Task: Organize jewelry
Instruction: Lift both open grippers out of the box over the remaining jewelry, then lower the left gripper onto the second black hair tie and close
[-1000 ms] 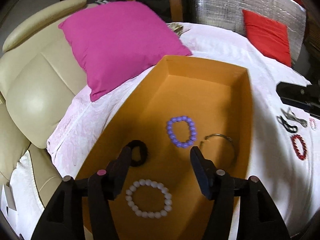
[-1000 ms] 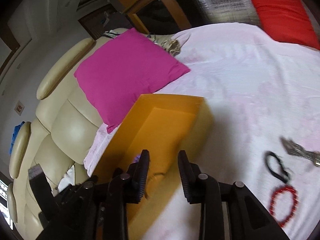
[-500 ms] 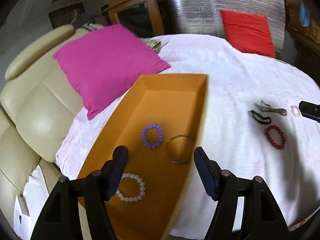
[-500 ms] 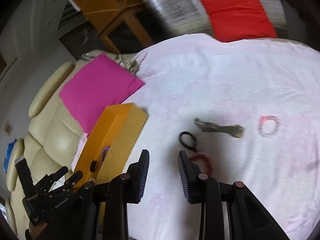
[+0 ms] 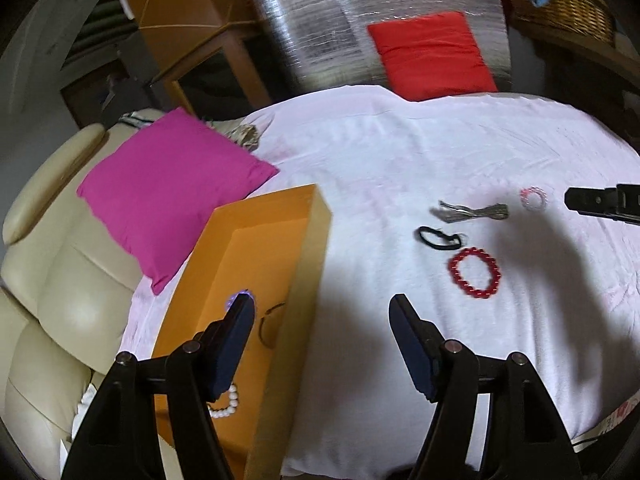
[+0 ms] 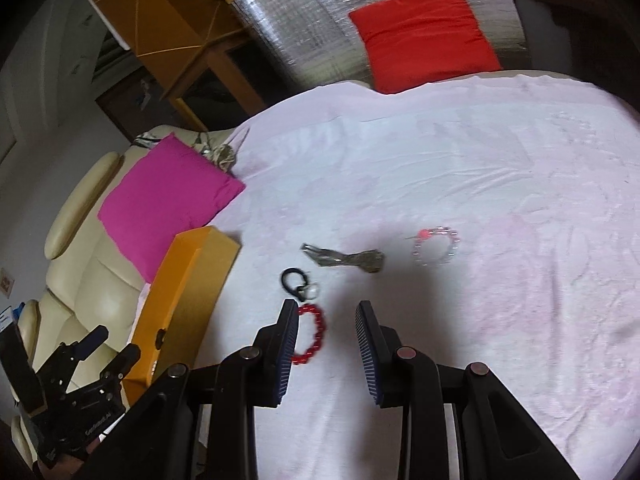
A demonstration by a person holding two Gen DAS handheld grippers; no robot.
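Observation:
An orange box (image 5: 256, 248) on the white-covered bed holds a white bead bracelet (image 5: 226, 404), a thin metal bangle (image 5: 266, 320) and a purple bead bracelet (image 5: 236, 295), mostly hidden by a finger. On the cover lie a red bead bracelet (image 5: 475, 272), a black hair tie (image 5: 438, 238), a silver-grey tassel piece (image 5: 472, 212) and a pink bracelet (image 5: 533, 197). My left gripper (image 5: 320, 312) is open and empty above the box's right wall. My right gripper (image 6: 326, 322) is open and empty just above the red bracelet (image 6: 312, 334), near the hair tie (image 6: 296, 280), tassel piece (image 6: 344, 258) and pink bracelet (image 6: 436, 245).
A magenta cushion (image 5: 168, 184) lies left of the box on a cream leather sofa (image 5: 52, 280). A red cushion (image 5: 432, 56) leans on a silver-foil panel at the back. The box (image 6: 188, 300) stands at the cover's left edge. A wicker basket (image 5: 560, 0) sits top right.
Both grippers have swung right, away from the box and toward the loose jewelry on the cover. The left gripper has lifted out of the box. Both stay open and empty.

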